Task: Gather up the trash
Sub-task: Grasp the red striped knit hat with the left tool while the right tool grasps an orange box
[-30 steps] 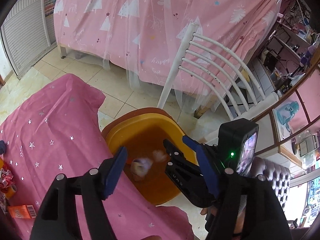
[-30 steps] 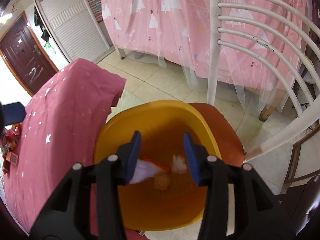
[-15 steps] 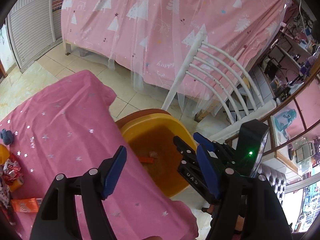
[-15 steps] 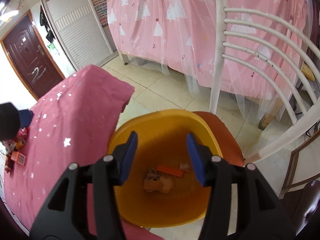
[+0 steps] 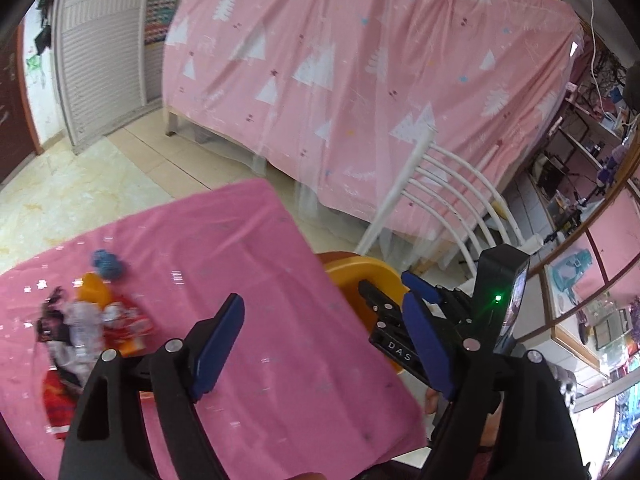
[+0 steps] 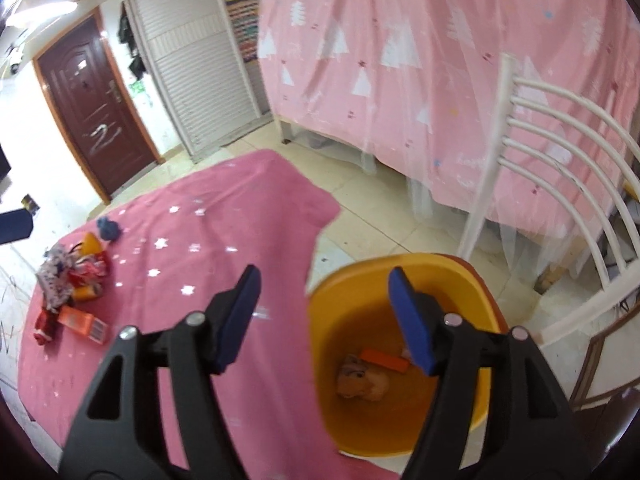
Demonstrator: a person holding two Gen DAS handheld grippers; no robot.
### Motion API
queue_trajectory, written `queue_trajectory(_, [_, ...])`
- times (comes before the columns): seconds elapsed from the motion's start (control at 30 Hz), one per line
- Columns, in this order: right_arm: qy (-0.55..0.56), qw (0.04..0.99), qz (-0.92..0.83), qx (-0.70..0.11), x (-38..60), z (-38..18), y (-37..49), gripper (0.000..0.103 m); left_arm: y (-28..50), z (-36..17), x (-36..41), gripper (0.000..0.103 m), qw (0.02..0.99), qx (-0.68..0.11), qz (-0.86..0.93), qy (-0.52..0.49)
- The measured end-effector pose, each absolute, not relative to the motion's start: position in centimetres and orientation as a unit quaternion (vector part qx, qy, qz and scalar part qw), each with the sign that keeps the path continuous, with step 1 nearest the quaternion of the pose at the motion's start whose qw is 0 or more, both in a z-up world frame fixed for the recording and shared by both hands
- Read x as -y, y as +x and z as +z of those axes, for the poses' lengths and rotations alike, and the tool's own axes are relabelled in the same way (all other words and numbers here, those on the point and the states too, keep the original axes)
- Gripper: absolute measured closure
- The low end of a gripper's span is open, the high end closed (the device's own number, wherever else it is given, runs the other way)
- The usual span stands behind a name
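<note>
pink starry tablecloth [image 6: 224, 240], tiled floor [image 6: 360, 216]

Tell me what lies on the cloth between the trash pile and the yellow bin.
Nothing: in the right wrist view, only bare star-printed pink cloth runs from the trash pile to the yellow bin.

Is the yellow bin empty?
No, the yellow bin already holds a crumpled wrapper and an orange packet.

We see a heap of crumpled red and white wrappers [image 6: 70, 280] lying on the pink star-printed tablecloth [image 6: 192, 256], while a crumpled tan wad [image 6: 362, 384] and an orange strip [image 6: 384, 359] lie inside the yellow plastic tub [image 6: 472, 280].
</note>
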State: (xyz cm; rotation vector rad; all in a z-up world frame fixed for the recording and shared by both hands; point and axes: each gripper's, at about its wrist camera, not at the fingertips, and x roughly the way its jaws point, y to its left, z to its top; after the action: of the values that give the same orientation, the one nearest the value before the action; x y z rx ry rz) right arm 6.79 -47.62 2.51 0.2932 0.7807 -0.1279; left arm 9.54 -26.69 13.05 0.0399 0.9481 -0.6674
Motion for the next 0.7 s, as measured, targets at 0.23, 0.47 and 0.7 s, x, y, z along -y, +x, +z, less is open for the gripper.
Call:
queue_trajectory(0.23, [0.114, 0.918, -0.023, -0.378, 42.8, 3.8, 8.3, 0.039, 10.0, 14.7, 20.4, 0.026, 0.858, -0.431, -0.277, 0.009])
queue_trajectory(0.47, [0.093, 0.919, -0.001, -0.382, 39.3, 4.3, 9.5, 0.039, 10.4, 15.0, 15.4, 0.025, 0.87, -0.426, -0.247, 0.001])
queue_trajectory(0.7, [0.074, 0.918, 0.034, -0.388, 36.1, 4.8, 9.7, 0.036, 10.7, 14.3, 11.0, 0.024, 0.877, -0.43, -0.215, -0.009])
